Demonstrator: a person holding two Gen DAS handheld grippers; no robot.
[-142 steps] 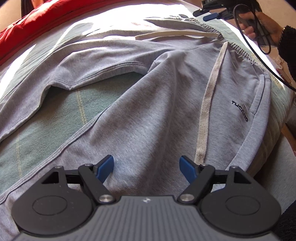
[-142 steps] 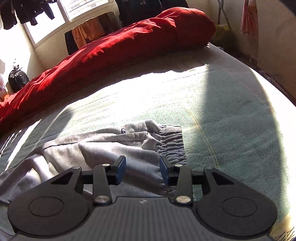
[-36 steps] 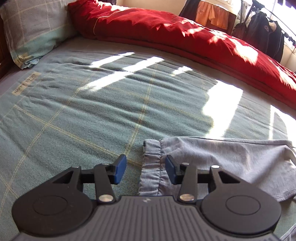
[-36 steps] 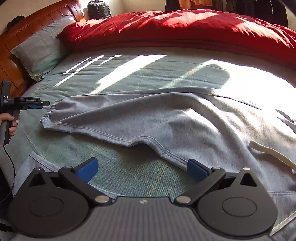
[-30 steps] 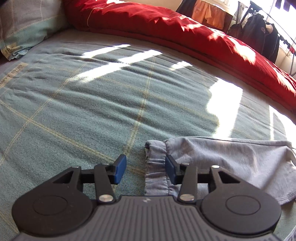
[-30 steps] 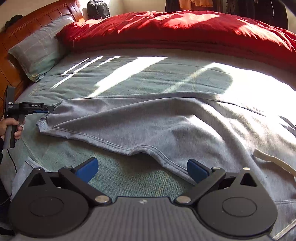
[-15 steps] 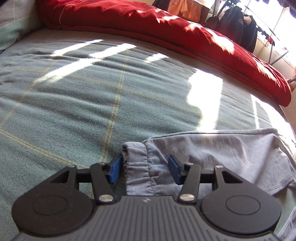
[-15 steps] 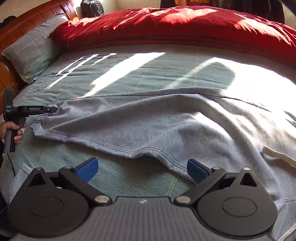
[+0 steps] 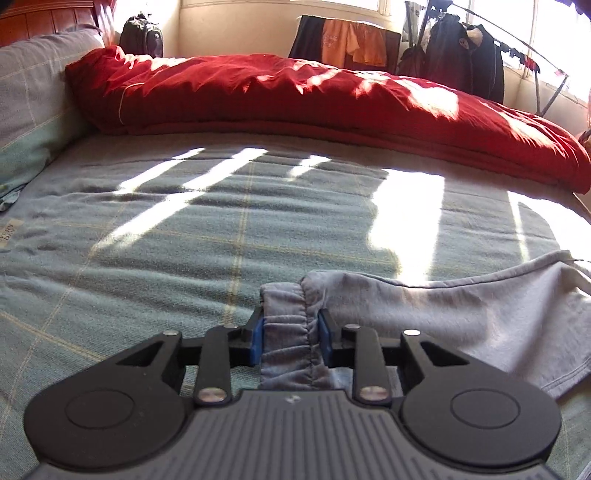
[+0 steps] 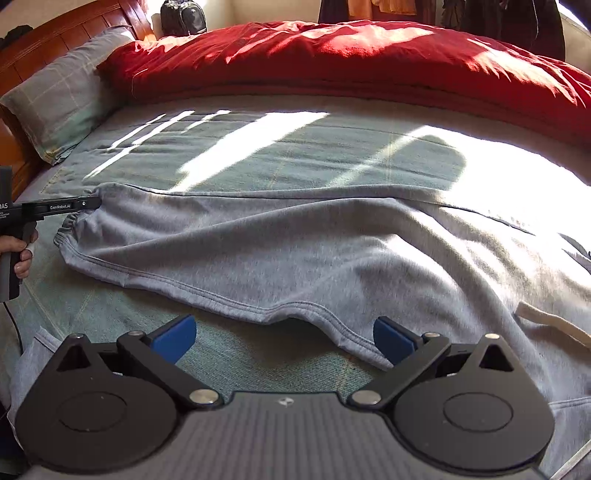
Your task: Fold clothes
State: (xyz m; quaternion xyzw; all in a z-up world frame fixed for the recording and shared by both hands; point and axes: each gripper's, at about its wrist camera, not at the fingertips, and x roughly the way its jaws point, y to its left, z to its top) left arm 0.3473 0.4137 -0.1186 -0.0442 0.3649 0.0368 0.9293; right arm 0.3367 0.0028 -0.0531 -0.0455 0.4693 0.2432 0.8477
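Grey pants (image 10: 295,251) lie on the bed (image 9: 184,229); left gripper (image 9: 290,334) fingers are closing, pinching the cuff (image 9: 286,325); right gripper (image 10: 284,334) fingers are spread wide.

Bed (image 9: 155,236): teal blanket with thin yellow check lines, barred with sunlight. Red duvet (image 9: 295,96): bunched along the far edge, 10 to 2 o'clock. Pillow (image 10: 62,99): grey-green check, 10 o'clock. Wooden headboard (image 10: 55,40): behind the pillow. Dark backpack (image 9: 142,35): against the cream wall (image 9: 236,29), 11 o'clock. Drying rack (image 9: 461,48): dark and orange garments, below bright windows, 1 o'clock.
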